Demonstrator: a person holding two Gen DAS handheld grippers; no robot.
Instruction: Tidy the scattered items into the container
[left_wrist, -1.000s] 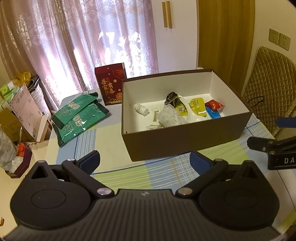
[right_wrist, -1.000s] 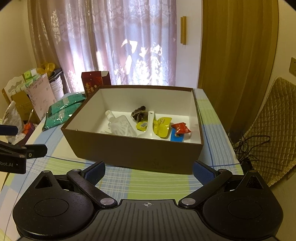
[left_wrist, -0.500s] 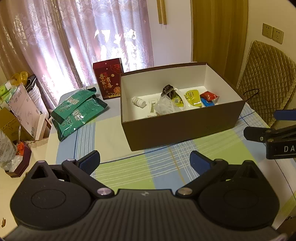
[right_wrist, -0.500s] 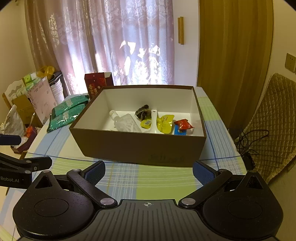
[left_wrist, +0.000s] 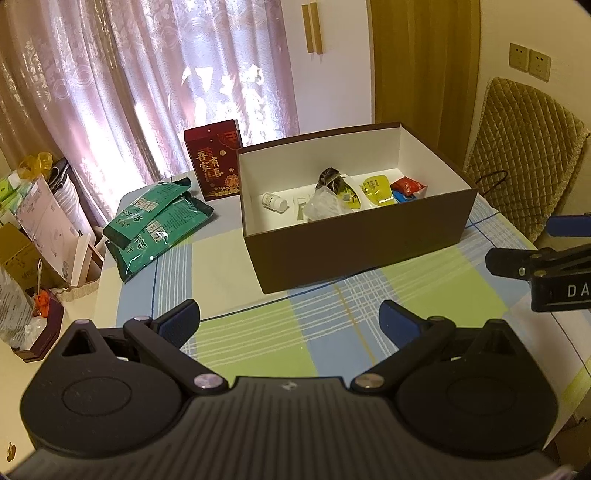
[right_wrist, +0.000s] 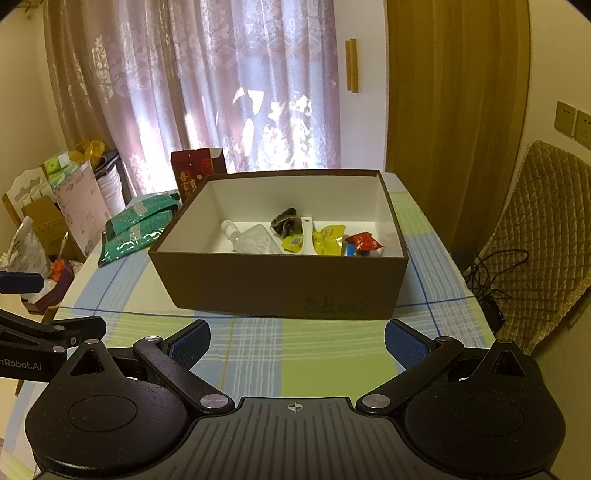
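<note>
A brown cardboard box (left_wrist: 362, 243) (right_wrist: 280, 284) with a white inside stands on the checked tablecloth. Inside lie a small white bottle (left_wrist: 274, 201) (right_wrist: 229, 227), a clear plastic bag (left_wrist: 325, 206) (right_wrist: 258, 240), a dark bundle (left_wrist: 330, 176) (right_wrist: 284, 218), a white scoop (right_wrist: 303, 236), yellow packets (left_wrist: 377, 188) (right_wrist: 328, 240) and a red packet (left_wrist: 408, 185) (right_wrist: 364, 242). My left gripper (left_wrist: 290, 319) is open and empty, held back from the box's near left corner. My right gripper (right_wrist: 297, 339) is open and empty, in front of the box's near wall.
Two green packets (left_wrist: 155, 225) (right_wrist: 136, 229) lie on the table left of the box. A red carton (left_wrist: 214, 158) (right_wrist: 195, 173) stands behind them. Bags and cartons (left_wrist: 33, 229) crowd a low stand at the left. A quilted chair (left_wrist: 524, 162) (right_wrist: 543, 236) stands at the right.
Both grippers have drawn back and risen from the box, which now looks smaller and farther off. Both stay open and empty.
</note>
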